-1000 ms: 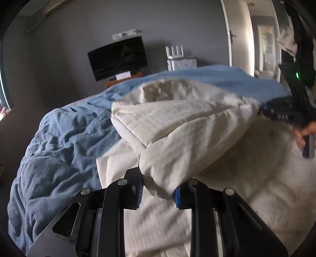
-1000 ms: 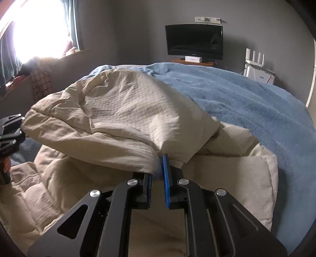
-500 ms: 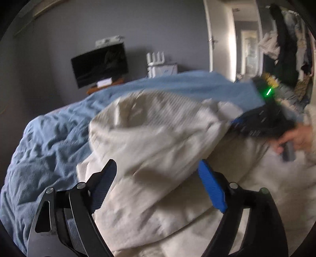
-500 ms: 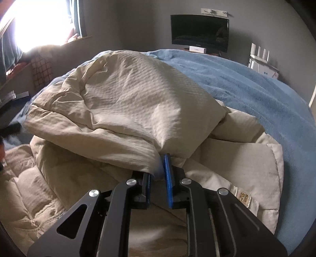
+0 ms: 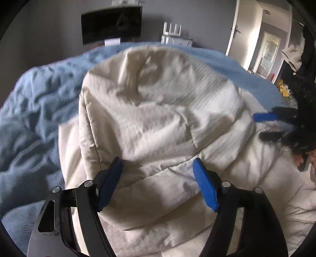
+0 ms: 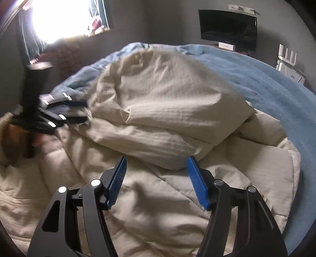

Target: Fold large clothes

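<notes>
1. Your left gripper [image 5: 157, 178] and right gripper [image 6: 157, 178] have just let go; both stand wide open, holding nothing.
2. The cream quilt [image 6: 169, 110] now lies doubled over on the blue bed cover [image 6: 266, 83], so this fold is laid.

The bulky folded-over hump of cream quilted duvet [image 5: 158, 110] blocks forward passage. Flat cream quilting [image 6: 158, 201] lies open between the spread blue-padded jaws; rumpled blue fleece blanket [image 6: 272, 89] flanks it.

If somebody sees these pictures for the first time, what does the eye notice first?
First comes the big cream quilt, heaped in a folded mound on the blue bedspread at the middle of both views. Next are the left gripper and the right gripper with blue fingers spread open over it, and the glaring window at upper left.
</notes>
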### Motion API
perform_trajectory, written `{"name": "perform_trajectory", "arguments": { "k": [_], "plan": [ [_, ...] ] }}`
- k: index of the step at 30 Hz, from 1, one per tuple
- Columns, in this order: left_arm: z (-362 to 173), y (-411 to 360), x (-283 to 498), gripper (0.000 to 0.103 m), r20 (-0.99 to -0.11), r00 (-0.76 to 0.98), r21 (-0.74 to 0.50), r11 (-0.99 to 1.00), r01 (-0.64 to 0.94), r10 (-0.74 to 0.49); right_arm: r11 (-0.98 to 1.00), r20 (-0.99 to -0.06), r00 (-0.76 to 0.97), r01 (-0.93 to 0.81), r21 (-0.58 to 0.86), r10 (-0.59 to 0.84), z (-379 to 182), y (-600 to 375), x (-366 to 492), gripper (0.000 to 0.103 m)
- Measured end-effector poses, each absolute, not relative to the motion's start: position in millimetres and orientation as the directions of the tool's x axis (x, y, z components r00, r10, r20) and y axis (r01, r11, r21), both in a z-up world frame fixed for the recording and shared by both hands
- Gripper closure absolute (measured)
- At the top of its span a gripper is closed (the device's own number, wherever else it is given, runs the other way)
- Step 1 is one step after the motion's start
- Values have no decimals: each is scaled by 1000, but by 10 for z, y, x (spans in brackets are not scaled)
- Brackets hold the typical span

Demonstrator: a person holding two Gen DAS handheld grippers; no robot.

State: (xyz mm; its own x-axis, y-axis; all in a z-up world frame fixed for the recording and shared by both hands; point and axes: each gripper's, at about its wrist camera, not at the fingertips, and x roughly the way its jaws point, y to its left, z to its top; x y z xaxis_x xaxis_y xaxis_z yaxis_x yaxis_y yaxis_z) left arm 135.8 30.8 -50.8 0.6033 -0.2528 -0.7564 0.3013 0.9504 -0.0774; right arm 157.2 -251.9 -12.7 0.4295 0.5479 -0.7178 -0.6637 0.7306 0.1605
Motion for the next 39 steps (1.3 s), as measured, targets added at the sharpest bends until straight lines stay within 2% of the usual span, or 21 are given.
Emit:
{"name": "perform_trajectory", "arguments": {
  "k": [4, 10, 18, 26, 28, 32, 35, 37, 39],
  "plan": [
    [-565, 315, 1370, 31, -765, 592, -75, 948, 308, -253, 753, -656, 465, -607, 253, 595, -7, -2553, 1628, 42],
    [-643, 285, 1394, 27, -781, 575, -61, 945, 321, -245, 825, -723, 526, -555, 108, 448, -177, -2253, 1737, 42],
    [-783, 271, 1477, 27, -798, 555, -47, 943, 330, -234, 830, -785, 512, -558, 6, 349, -588, -2101, 1867, 42],
    [-908, 189, 1510, 27, -813, 550, 6, 941, 337, -192, 838, -792, 512, -546, -2, 332, -783, -2086, 1904, 42],
    [-860, 196, 1464, 27, -797, 569, 6, 940, 341, -201, 840, -791, 517, -543, -6, 329, -784, -2090, 1892, 42],
    [-577, 246, 1325, 27, -707, 659, -36, 944, 329, -257, 843, -785, 533, -538, -26, 316, -797, -2052, 1838, 42],
    [-431, 299, 1385, 10, -658, 715, -36, 958, 283, -236, 843, -782, 539, -537, -30, 314, -813, -2038, 1804, 42],
    [-371, 296, 1490, 8, -640, 741, -28, 970, 243, -204, 843, -781, 538, -537, -27, 317, -818, -2036, 1804, 42],
    [-414, 326, 1672, 8, -668, 720, -60, 978, 201, -189, 844, -780, 538, -536, -25, 319, -810, -2029, 1793, 42]
  ]
}}
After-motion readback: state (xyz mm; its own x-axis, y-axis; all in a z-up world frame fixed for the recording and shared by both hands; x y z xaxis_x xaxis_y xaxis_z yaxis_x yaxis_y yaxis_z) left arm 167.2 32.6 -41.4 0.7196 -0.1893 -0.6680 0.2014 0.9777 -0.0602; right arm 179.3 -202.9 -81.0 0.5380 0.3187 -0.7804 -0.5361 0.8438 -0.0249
